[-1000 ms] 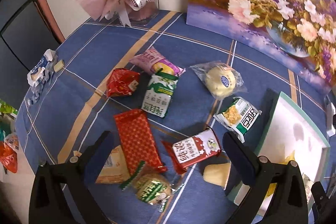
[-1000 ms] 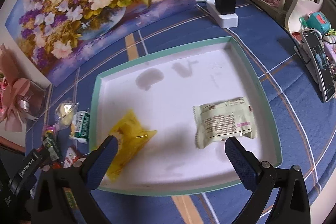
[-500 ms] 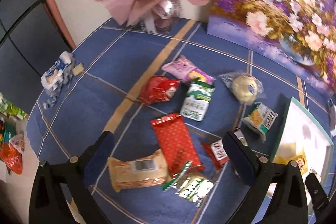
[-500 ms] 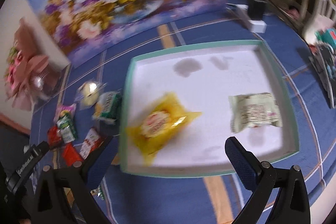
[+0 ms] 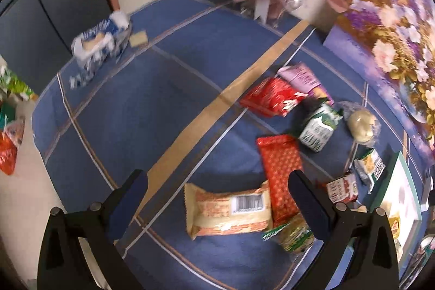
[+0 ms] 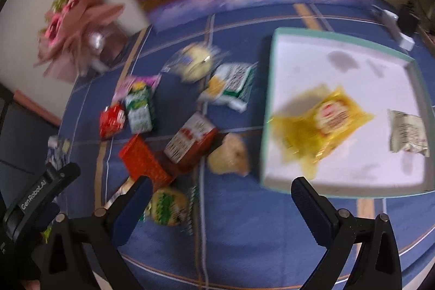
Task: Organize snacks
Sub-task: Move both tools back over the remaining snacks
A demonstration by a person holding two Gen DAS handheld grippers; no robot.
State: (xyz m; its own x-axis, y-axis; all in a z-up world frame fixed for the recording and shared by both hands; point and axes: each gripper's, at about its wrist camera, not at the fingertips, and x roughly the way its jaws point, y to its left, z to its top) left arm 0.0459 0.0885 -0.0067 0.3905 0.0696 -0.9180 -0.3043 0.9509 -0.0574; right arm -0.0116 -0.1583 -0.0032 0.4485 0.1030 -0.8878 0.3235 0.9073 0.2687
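Only a small part of the sorting looks done from where I stand; the white tray with the green rim (image 6: 274,110) holds two packets, a yellow packet (image 6: 330,124) lying near its left side and a pale green-white packet (image 6: 406,135) against its right side; the rest of its floor is bare apart from a few grey marks.

Everything else sits loose on the blue checked cloth (image 5: 152,110) to the left of the tray; I count a tan packet with a barcode (image 5: 228,211), a long red patterned packet (image 5: 281,173) touching its right end, a shiny red bag (image 5: 267,97), a pink-purple packet (image 5: 300,75) just behind it, a green and white carton-like pack (image 5: 316,131), a round bun in clear wrap (image 5: 361,122), a white and green packet (image 5: 369,166) close to the tray's edge, a red and white packet (image 5: 342,188), a green round-cake packet (image 5: 295,235) and an unwrapped-looking pale bun (image 6: 229,155) just beside the tray; so most of the job is left, I judge.

The left gripper (image 5: 217,190) hangs with its jaws spread wide and nothing between them, touching nothing; the tan packet lies below the gap, which suggests it as the next pick, though that is my guess.

The right gripper (image 6: 220,195) is likewise wide apart and empty, above the cloth between the pile and the tray; its view is blurred.
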